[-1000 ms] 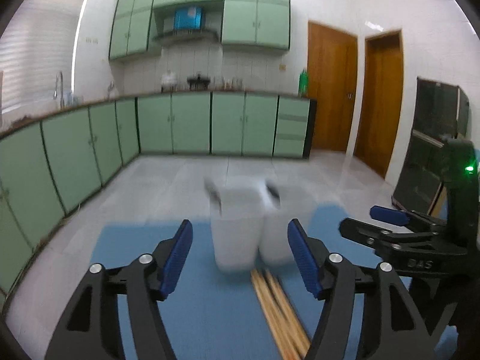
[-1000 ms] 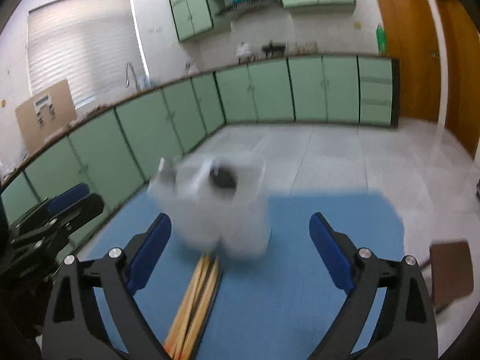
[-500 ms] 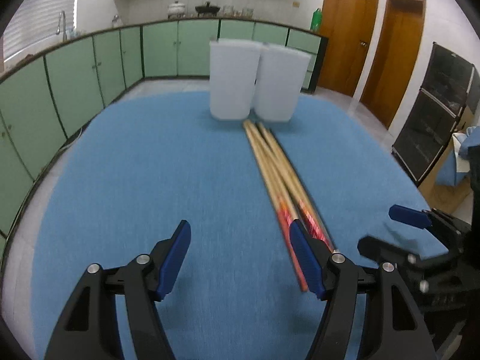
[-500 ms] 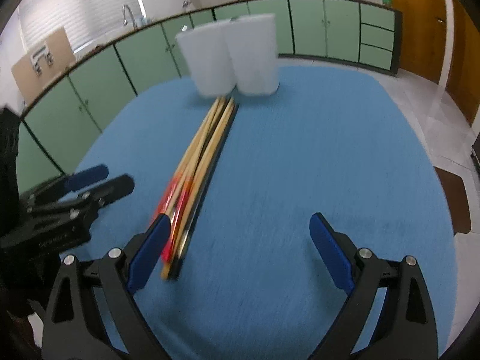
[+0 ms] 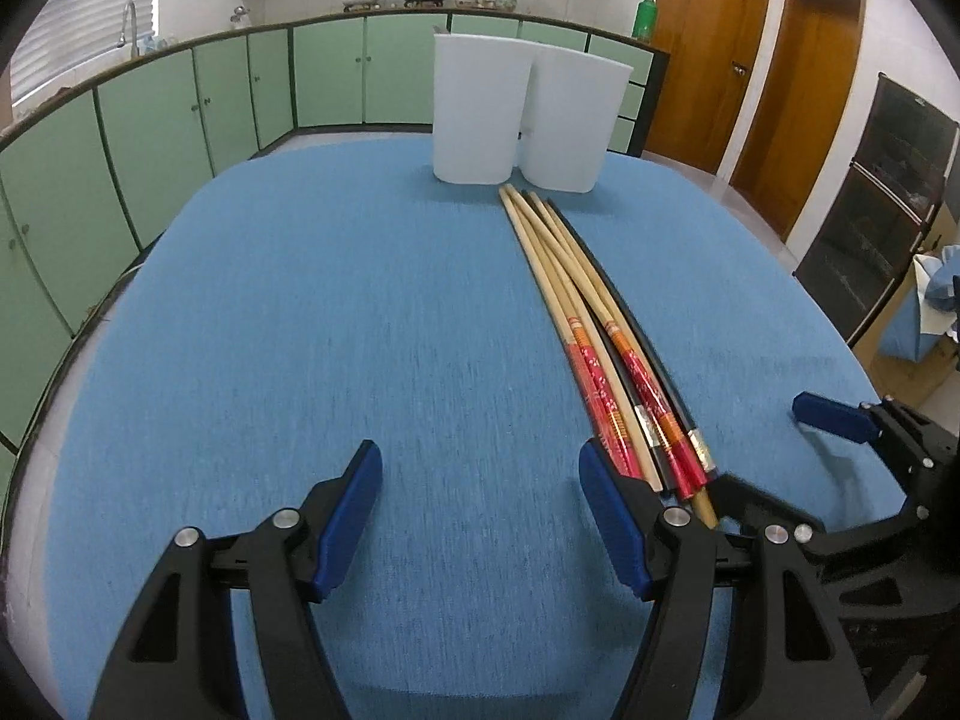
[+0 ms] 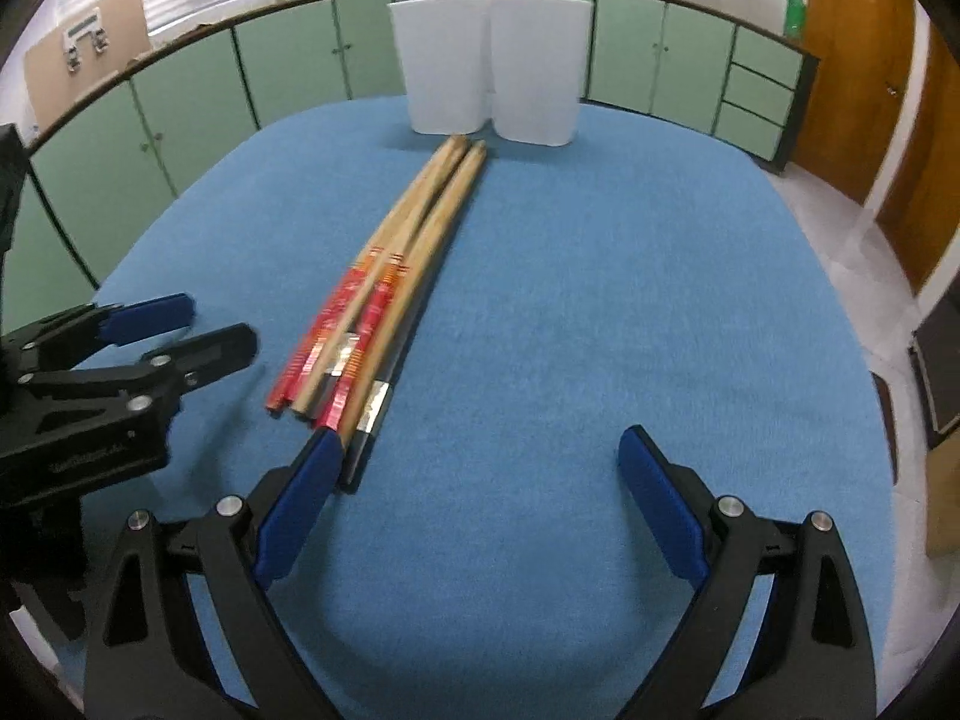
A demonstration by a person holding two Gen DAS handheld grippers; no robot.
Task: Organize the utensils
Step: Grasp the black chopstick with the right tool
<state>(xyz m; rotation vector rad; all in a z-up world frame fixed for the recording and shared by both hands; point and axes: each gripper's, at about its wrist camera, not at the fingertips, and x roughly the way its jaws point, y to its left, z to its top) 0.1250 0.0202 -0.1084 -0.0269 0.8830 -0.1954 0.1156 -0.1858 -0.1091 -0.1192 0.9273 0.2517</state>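
Note:
A bundle of long chopsticks (image 5: 591,324), wooden with red ends and some black, lies on the blue table cloth (image 5: 336,312); it also shows in the right wrist view (image 6: 393,282). Two white holders stand side by side at the far edge, the left holder (image 5: 480,111) and the right holder (image 5: 573,123), seen also in the right wrist view (image 6: 489,66). My left gripper (image 5: 480,516) is open and empty, left of the bundle's near end. My right gripper (image 6: 474,498) is open and empty, right of the bundle's near end.
The table's rounded edge runs around the cloth. Green kitchen cabinets (image 5: 150,120) line the far wall. Wooden doors (image 5: 756,60) stand at the right. A dark cabinet (image 5: 888,204) is beside the table at the right.
Both grippers tilted down from the room toward the table and pulled back, so the holders look farther off and the chopsticks' near ends now lie beside the fingers. Both stay open.

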